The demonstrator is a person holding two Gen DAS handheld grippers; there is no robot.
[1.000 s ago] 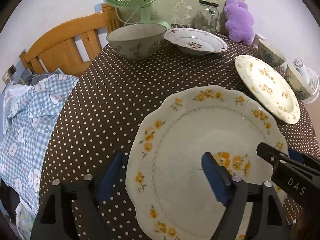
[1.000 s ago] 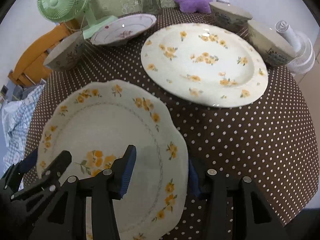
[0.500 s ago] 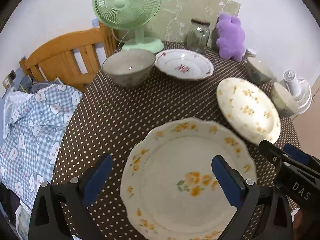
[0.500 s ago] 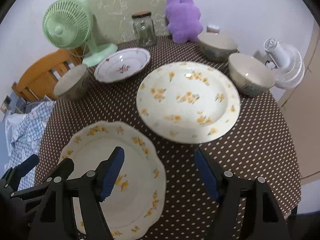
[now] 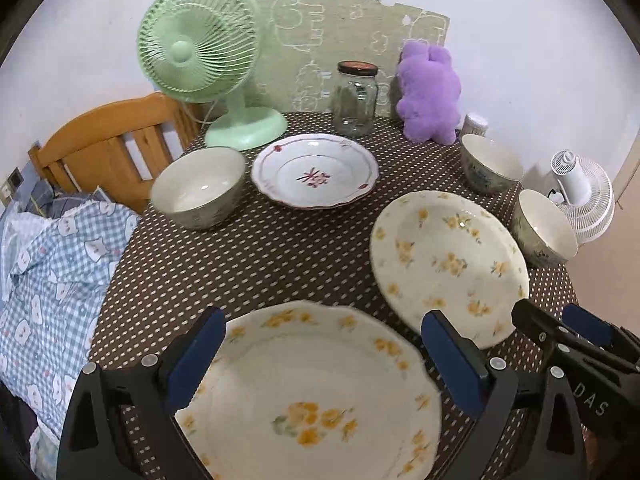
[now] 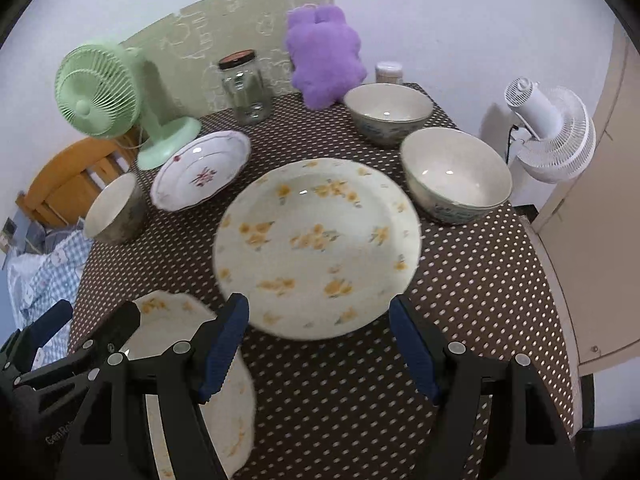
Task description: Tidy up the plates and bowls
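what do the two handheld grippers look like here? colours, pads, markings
Both match: black angular plastic frames with silver screw heads, two fingers each faced with blue pads. On the right gripper the pads look ribbed. The left gripper has smooth-looking blue pads. In the left wrist view, the right gripper's side bears white lettering "DAS". No cables, sleeves or hands clearly show.

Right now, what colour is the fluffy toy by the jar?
Purple; the fluffy toy shows best in the right wrist view.

Each black gripper [image 5: 320, 352] has blue ribbed pads [image 6: 224, 344], silver screws, white lettering.
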